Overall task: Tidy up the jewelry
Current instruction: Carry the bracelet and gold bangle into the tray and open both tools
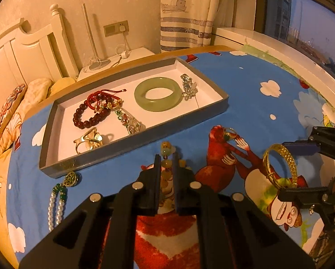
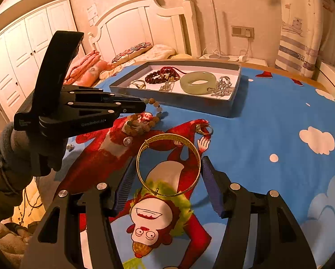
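Observation:
My left gripper (image 1: 166, 158) is shut on a string of yellow and green beads (image 1: 166, 163), which trails down to the blue cartoon cloth; the right wrist view shows the beads (image 2: 152, 103) hanging from its tip (image 2: 142, 106). My right gripper (image 2: 169, 160) holds a gold bangle (image 2: 169, 135) across its width, pads on both sides, just above the cloth; the bangle (image 1: 290, 161) stands tilted in the left wrist view. A grey tray (image 1: 133, 148) beyond holds a jade bangle (image 1: 157, 106), a dark red bead bracelet (image 1: 86, 121), rings and brooches.
On the cloth, a gold ring with a green stone (image 1: 229, 133) lies near the tray. A pearl strand with a gold pendant (image 1: 55, 204) lies at the tray's left corner. A person's gloved hand (image 2: 17, 154) holds the left gripper. Bed and pillows sit behind.

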A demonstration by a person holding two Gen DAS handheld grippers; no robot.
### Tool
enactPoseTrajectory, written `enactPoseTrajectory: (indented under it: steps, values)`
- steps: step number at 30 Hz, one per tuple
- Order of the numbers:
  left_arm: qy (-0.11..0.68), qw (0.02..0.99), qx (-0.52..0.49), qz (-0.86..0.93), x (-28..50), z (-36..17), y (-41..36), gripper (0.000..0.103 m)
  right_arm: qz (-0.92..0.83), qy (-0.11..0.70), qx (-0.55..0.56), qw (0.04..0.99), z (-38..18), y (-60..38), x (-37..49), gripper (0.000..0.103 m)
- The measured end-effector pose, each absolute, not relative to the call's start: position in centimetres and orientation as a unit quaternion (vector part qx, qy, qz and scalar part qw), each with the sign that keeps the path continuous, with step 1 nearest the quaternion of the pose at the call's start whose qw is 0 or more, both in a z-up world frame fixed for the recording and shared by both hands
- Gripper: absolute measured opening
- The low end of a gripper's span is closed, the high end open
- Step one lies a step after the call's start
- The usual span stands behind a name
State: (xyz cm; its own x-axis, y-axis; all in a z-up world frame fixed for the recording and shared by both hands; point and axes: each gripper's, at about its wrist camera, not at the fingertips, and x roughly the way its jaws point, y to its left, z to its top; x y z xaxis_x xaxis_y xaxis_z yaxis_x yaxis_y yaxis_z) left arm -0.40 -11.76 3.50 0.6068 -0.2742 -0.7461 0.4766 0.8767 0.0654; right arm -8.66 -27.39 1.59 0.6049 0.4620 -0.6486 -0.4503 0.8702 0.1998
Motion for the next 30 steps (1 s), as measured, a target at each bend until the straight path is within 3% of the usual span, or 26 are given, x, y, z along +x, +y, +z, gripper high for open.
enactPoseTrajectory:
  steps: [17, 25, 30]
  values:
    - [0.437, 0.869, 0.096, -0.212, 2.6, 1.1, -9.7, 0.012, 0.250, 0.369, 0.008, 0.895, 1.4, -27.4, -8.5, 0.058]
    - [0.412, 0.880, 0.127, -0.199, 1.2, 1.5, -10.9, 0.009, 0.245, 0.361, 0.011, 0.900, 1.6, -27.6, -8.7, 0.058]
    - [0.374, 0.899, 0.116, -0.196, 0.8, 5.4, -9.7, 0.009, 0.238, 0.355, 0.011, 0.904, 2.1, -27.7, -8.3, 0.058]
